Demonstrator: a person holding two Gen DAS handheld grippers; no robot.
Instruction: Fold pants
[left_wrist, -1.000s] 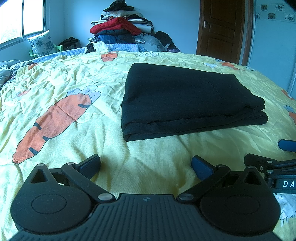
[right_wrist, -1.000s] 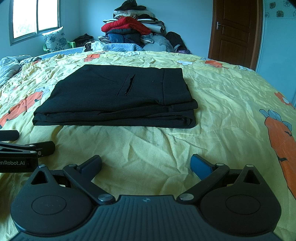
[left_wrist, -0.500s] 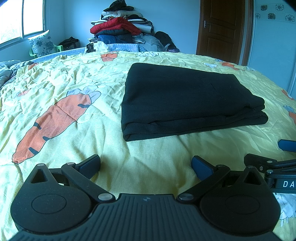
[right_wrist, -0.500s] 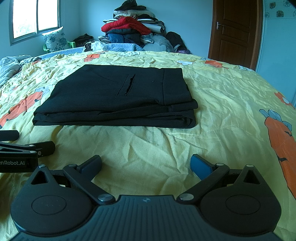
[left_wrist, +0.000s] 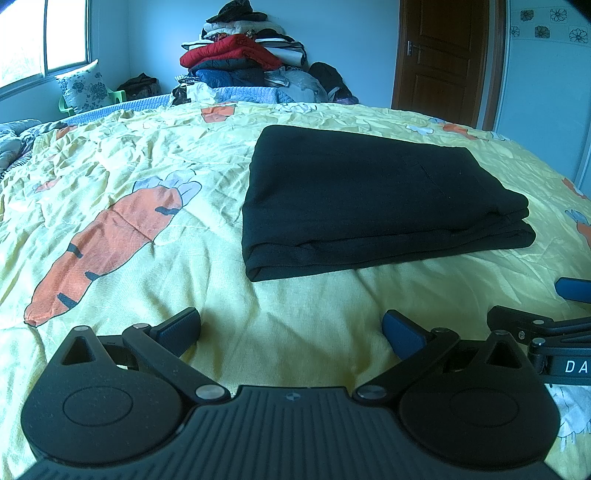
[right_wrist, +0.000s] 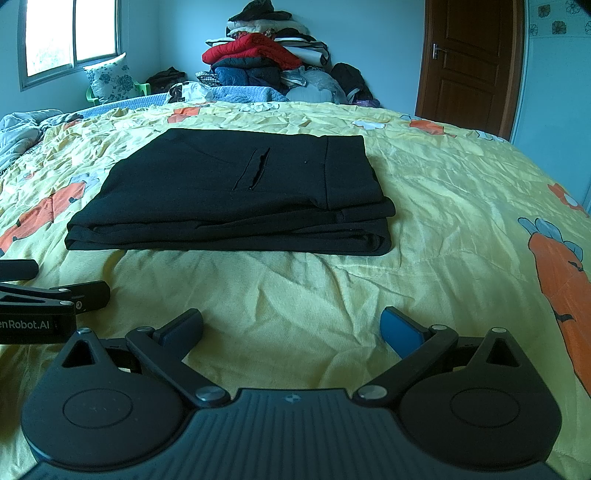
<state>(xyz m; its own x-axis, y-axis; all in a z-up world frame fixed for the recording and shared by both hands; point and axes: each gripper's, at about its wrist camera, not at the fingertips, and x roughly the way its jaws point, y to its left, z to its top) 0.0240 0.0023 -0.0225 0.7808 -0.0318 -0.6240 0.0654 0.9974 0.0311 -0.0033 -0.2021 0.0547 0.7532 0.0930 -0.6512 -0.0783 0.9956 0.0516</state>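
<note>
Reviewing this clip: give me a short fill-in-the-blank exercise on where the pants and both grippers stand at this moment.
1. The black pants lie ____ into a flat stack on the yellow bedspread.
2. The left gripper has its jaws ____ and holds nothing.
3. The right gripper sits in front of the pants without ____ them.
4. The print on the bedspread shows orange ____.

Missing words: folded; open; touching; carrots
</note>
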